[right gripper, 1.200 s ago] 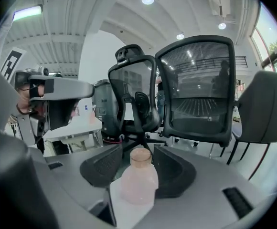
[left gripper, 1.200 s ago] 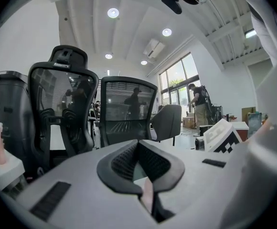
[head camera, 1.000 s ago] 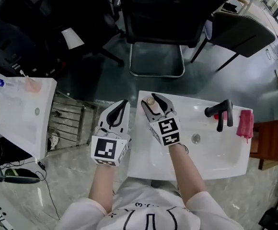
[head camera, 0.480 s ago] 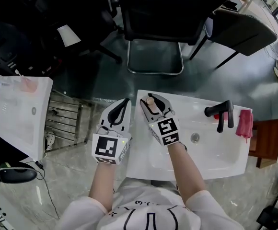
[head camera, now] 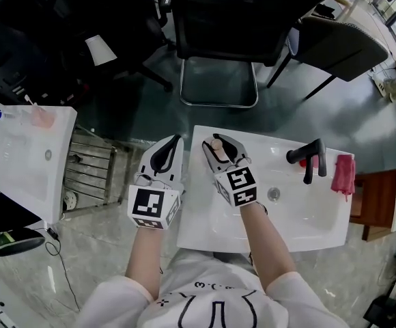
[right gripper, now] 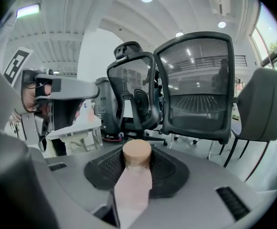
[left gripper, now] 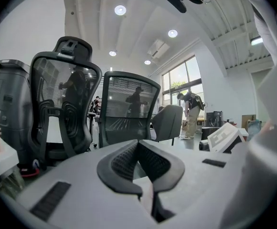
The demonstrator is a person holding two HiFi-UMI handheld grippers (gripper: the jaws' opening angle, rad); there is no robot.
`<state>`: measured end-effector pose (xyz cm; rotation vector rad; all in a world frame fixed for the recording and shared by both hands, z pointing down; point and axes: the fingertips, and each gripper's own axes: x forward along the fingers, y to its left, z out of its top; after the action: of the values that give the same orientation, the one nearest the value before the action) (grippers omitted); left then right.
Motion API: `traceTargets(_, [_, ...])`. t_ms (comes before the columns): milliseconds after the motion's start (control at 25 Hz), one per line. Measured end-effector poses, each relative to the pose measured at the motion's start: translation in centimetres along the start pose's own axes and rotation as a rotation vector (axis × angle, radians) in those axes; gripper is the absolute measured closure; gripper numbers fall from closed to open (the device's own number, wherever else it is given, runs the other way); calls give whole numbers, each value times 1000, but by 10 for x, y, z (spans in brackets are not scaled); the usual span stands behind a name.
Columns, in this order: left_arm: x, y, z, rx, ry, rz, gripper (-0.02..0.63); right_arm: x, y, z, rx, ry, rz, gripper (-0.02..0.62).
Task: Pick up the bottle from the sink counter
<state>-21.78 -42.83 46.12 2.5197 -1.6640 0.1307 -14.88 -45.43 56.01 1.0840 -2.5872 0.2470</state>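
Right fingers: the dark ribbed fingers (right gripper: 169, 173) of the right gripper (head camera: 220, 146) are closing on the pale pink bottle with a round tan cap (right gripper: 134, 182); the pads look to be touching its sides.
Bottle place: upright between those fingers, at the upper left corner of the white sink desk (head camera: 196, 214); apparently not yet lifted.
Meaning: the grasp seems nearly set; a straight lift should follow.
Left fingers: the left gripper (head camera: 165, 157) has its fingers together on nothing; it sits just left of the desk's edge.
Versus a second ago: the right fingers stood wider round the cap; both grippers and the bottle have hardly shifted.
Further out: a black tap (head camera: 306, 159) and a red-pink cloth (head camera: 343, 175) at the desk's right.
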Motion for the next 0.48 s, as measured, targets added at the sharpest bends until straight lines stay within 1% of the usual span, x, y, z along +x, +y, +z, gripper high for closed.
traceTargets(280, [-8, -23, 17, 13, -25, 13, 598, -31, 5, 15, -34, -22, 32, 446])
traceTargets(480, [-15, -39, 36, 36, -57, 17, 598, -53, 6, 26, -46, -43, 50, 446])
